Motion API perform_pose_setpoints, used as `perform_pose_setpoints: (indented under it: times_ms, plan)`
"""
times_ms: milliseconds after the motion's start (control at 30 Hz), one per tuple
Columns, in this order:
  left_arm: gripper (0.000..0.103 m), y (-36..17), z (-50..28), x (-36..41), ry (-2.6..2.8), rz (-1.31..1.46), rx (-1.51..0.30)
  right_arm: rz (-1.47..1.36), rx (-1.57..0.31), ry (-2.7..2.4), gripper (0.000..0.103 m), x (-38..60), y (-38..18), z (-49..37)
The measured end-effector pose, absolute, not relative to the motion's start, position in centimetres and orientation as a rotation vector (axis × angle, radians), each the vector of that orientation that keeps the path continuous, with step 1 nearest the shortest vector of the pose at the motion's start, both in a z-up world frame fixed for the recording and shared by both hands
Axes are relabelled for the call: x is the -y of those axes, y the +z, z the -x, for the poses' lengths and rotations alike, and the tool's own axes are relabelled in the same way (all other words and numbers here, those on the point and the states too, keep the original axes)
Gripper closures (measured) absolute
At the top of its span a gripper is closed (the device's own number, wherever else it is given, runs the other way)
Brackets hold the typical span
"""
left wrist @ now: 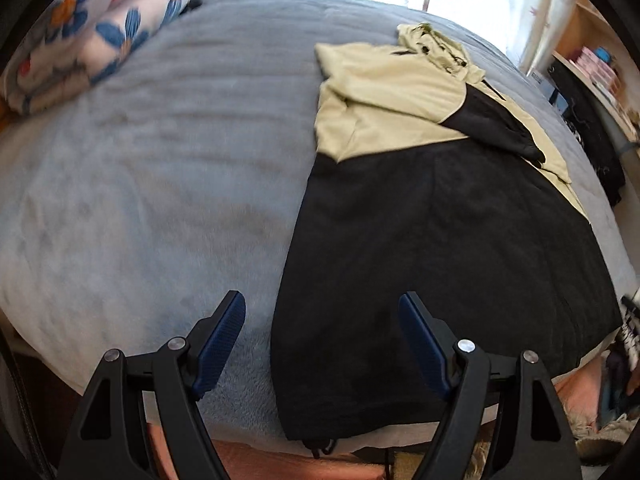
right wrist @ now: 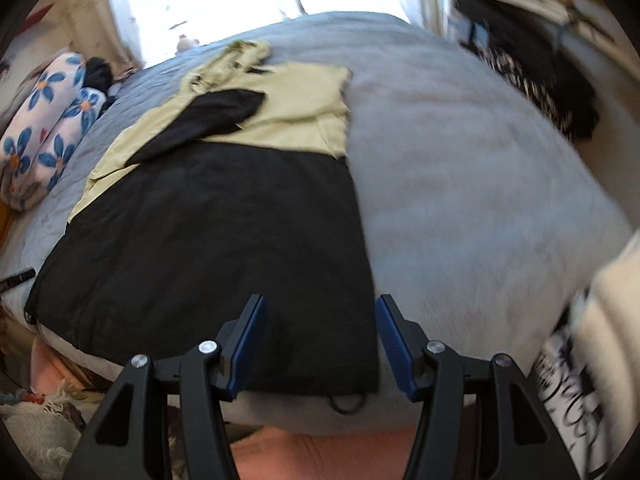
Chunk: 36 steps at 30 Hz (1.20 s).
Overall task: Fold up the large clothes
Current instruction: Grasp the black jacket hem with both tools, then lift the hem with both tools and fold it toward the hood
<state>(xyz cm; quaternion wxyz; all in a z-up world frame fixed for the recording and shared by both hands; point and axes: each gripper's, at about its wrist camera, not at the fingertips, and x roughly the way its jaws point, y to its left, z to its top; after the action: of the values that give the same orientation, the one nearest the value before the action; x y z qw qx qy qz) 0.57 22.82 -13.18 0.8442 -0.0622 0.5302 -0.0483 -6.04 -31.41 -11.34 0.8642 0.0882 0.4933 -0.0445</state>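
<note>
A bed (left wrist: 160, 168) covered in a grey-blue fleece blanket carries a black-and-pale-green jacket (left wrist: 440, 220) spread flat, with a blue-flowered rolled quilt (left wrist: 80, 40) lying at its far corner.

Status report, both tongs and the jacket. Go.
Left tongs open, empty, over jacket's near left edge. Right tongs open, empty, over near right corner. Black-and-cream jacket flat on bed, sleeves folded in. Nothing obstructing.
</note>
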Motion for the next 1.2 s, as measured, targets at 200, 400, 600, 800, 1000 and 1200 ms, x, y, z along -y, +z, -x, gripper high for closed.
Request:
perform_pose_setpoints:
  times_ms: [200,400,600,800,1000,1200]
  plan:
    - [0.026,-15.2,-0.8,-23.7,-0.113,0.170,-1.139,-0.291,-1.062,-0.086,0.046,33.2,-13.9,6.3]
    - [0.025,-16.1,-1.7,-23.7,-0.164,0.189,-1.147,-0.326,-1.072,-0.010,0.046,32.7,-14.5,5.5]
    - [0.025,-16.1,-2.1,-24.0,-0.307,0.278,-1.153,-0.412,-1.075,0.089,0.046,33.1,-14.7,5.1]
    - [0.025,-17.2,-2.3,-23.0,-0.333,0.210,-1.177,-0.461,-1.101,0.094,0.057,33.9,-16.0,4.7]
    - [0.068,-16.8,-2.4,-21.1,-0.313,0.130,-1.194,-0.339,-1.111,0.058,0.089,32.2,-15.2,4.4]
    - [0.097,-14.9,-3.2,-20.4,-0.319,0.215,-1.217,-0.264,-1.068,0.043,0.093,30.8,-13.3,3.8]
